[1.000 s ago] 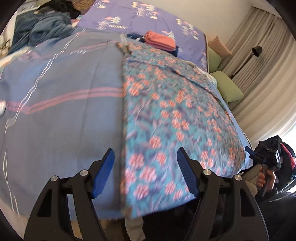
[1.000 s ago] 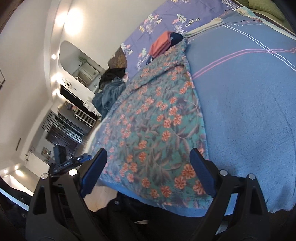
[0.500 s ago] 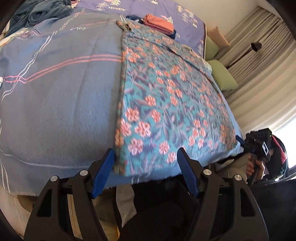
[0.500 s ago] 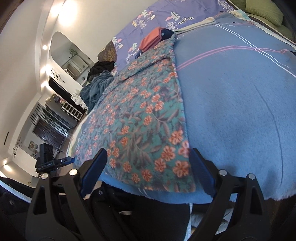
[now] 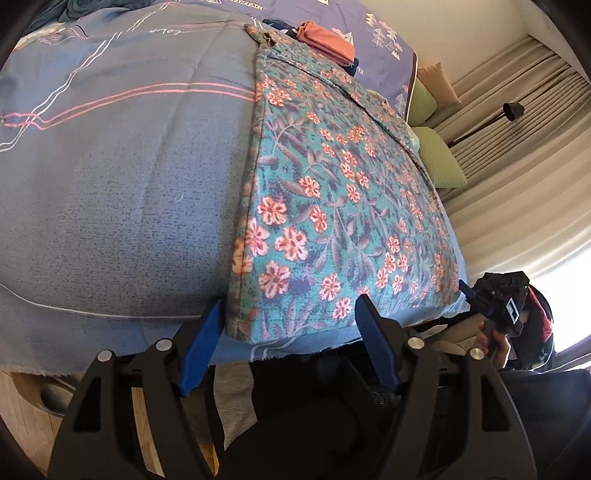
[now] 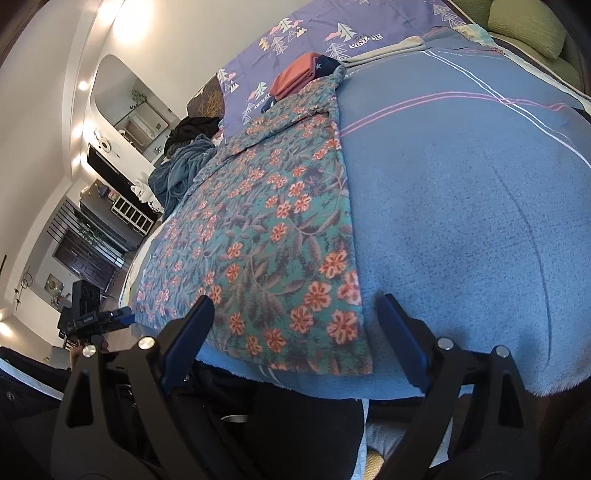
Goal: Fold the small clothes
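At the near edge of the bed, floral garment (image 5: 343, 206) lying flat on the blue blanket (image 5: 122, 206), long fold running away toward the folded pink and navy pile (image 5: 325, 35) by the purple cover. Compared with a second ago: both cameras dropped lower and closer to the hem, cloth no longer blurred, spread and settled. Looks like a lengthwise fold laid down and released, next fold likely taken from this hem. Left gripper (image 5: 291, 345) empty, blue jaws standing well apart, straddling the garment's near-left corner without pressing on it. Right gripper (image 6: 295, 343) likewise empty and spread wide, framing the near-right corner, hem just above the pads. Neither corner pinched yet. Left view also catching the right gripper at far right, past the cloth's other corner.
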`<state>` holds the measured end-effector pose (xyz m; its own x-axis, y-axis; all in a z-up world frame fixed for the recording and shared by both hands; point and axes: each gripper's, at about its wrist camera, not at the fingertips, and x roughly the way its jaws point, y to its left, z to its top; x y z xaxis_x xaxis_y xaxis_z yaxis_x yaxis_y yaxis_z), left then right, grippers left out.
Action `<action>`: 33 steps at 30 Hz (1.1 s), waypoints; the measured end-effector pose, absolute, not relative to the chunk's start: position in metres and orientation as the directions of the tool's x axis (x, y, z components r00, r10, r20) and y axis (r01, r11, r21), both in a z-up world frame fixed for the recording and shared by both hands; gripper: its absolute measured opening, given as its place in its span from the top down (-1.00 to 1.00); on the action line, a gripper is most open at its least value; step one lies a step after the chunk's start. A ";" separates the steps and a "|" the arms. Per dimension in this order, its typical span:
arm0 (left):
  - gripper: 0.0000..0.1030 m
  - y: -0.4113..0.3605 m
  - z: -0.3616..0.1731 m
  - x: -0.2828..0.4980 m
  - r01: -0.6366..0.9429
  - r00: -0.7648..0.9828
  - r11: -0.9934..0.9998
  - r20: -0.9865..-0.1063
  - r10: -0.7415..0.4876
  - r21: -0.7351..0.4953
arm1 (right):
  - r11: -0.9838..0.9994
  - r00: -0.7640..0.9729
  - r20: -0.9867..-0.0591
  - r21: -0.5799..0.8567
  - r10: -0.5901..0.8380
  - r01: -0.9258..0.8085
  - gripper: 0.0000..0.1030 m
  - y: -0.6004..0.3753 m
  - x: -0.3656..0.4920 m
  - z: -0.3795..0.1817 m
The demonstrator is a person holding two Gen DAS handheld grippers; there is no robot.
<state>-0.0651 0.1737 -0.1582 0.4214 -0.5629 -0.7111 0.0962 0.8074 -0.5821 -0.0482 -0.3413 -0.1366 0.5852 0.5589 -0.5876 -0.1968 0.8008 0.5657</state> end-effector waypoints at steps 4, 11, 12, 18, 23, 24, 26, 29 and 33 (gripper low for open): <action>-0.40 0.174 -0.155 -0.064 0.114 0.406 0.802 -0.710 -0.576 -0.586 | 0.804 0.576 -0.597 0.562 0.558 -0.195 -0.76 -0.343 -0.049 -0.136; -0.40 0.164 -0.154 -0.056 0.152 0.385 0.783 -0.694 -0.609 -0.603 | 0.795 0.516 -0.628 0.573 0.583 -0.200 -0.78 -0.340 -0.052 -0.143; -0.40 0.164 -0.155 -0.054 0.152 0.382 0.780 -0.692 -0.613 -0.607 | 0.788 0.508 -0.625 0.582 0.592 -0.202 -0.80 -0.340 -0.053 -0.144; -0.40 0.168 -0.154 -0.050 0.153 0.383 0.752 -0.663 -0.644 -0.642 | 0.733 0.499 -0.577 0.650 0.647 -0.198 -0.81 -0.347 -0.052 -0.149; -0.40 0.170 -0.157 -0.049 0.159 0.383 0.729 -0.639 -0.667 -0.666 | 0.683 0.469 -0.538 0.696 0.700 -0.220 -0.81 -0.346 -0.050 -0.153; -0.40 0.172 -0.157 -0.049 0.159 0.384 0.724 -0.633 -0.672 -0.672 | 0.683 0.470 -0.538 0.697 0.700 -0.219 -0.81 -0.345 -0.049 -0.153; -0.40 0.175 -0.158 -0.051 0.160 0.386 0.710 -0.618 -0.685 -0.686 | 0.681 0.474 -0.535 0.701 0.700 -0.214 -0.81 -0.344 -0.049 -0.154; -0.39 0.178 -0.161 -0.051 0.159 0.388 0.700 -0.608 -0.693 -0.697 | 0.672 0.481 -0.523 0.709 0.704 -0.212 -0.77 -0.347 -0.051 -0.153; -0.18 0.181 -0.163 -0.051 0.152 0.385 0.719 -0.629 -0.675 -0.678 | 0.680 0.493 -0.526 0.706 0.692 -0.201 -0.57 -0.351 -0.054 -0.154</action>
<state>-0.0506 0.1805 -0.1626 0.3847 -0.6751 -0.6295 0.1524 0.7191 -0.6780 -0.0541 -0.3511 -0.1541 0.4934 0.6924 -0.5264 -0.2008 0.6796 0.7056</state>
